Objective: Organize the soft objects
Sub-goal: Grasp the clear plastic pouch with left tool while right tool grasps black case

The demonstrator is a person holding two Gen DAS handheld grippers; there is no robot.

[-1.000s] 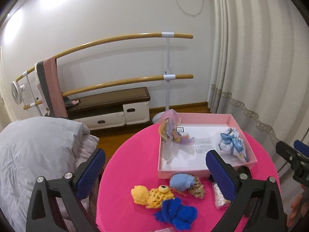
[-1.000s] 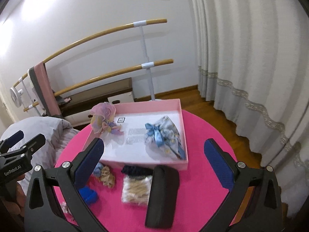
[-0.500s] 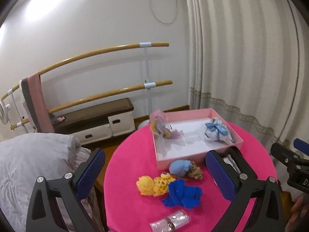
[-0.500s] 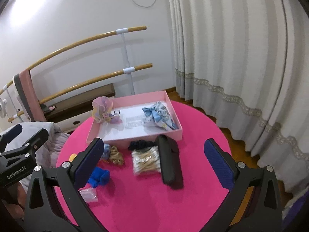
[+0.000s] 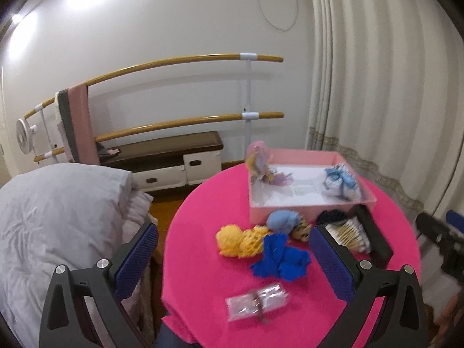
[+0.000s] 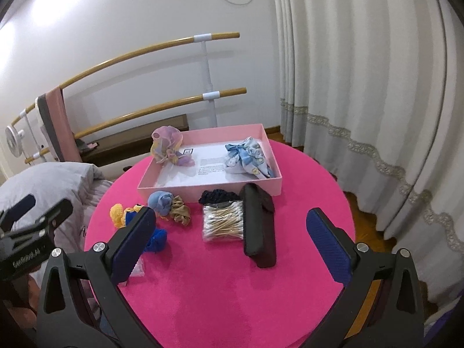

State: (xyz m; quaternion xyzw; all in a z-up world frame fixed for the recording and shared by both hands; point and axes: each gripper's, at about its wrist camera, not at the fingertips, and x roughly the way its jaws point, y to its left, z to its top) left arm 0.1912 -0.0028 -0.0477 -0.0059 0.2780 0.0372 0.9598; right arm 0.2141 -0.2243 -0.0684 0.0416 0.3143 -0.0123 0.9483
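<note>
Sitting loose on the pink counter, the soft things cluster just in front of the pink box: a yellow knit piece, a blue cloth, a light blue scrunchie and a tan one. Inside the box lie a pastel scrunchie and a blue-and-white bow. Beside the box rest a cotton-swab pack and a black case. Both the left gripper and the right gripper hover with fingers spread apart, holding nothing.

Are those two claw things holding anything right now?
No. The left gripper and right gripper both hang open above the pink table, nothing between their fingers.
</note>
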